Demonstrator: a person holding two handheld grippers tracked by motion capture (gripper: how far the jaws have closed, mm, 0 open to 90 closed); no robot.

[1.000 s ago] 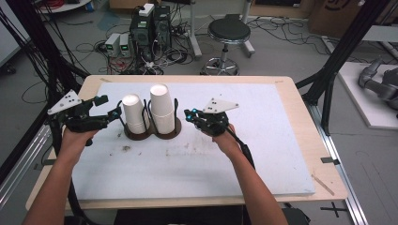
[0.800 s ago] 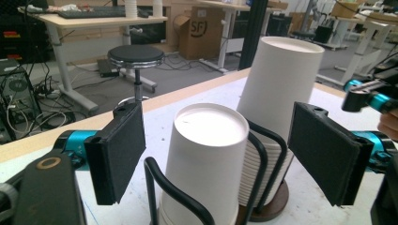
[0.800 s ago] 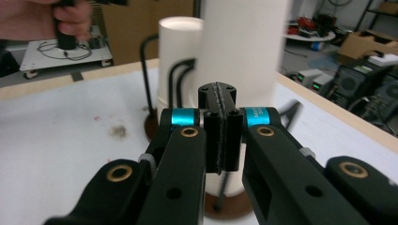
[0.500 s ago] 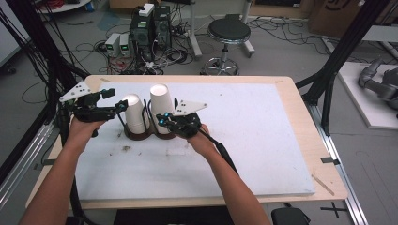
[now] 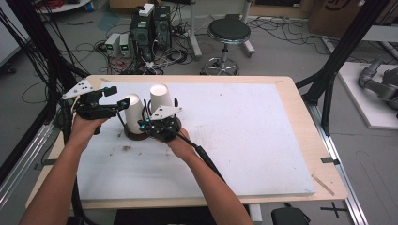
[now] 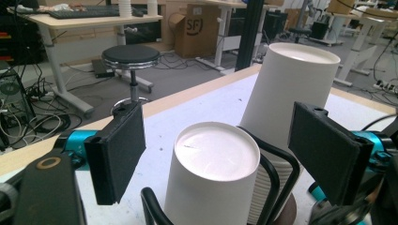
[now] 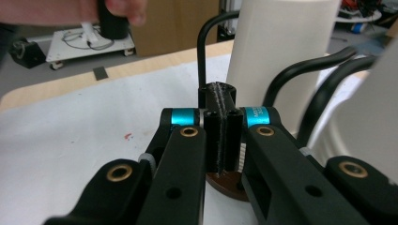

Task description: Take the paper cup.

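Overhead: two white cup stacks stand upright in a dark holder at the bench's far left. Left tool is beside the left cups; right tool is at the holder's near edge.

Left gripper view: jaws spread wide, straddling the nearer stack; taller right cups behind.

Right gripper view: jaws clamped on the holder's black post.

Obstacles: two upturned cup stacks in a black wire holder, left part of surface. My left gripper straddles the nearer stack. Right part: open passage.
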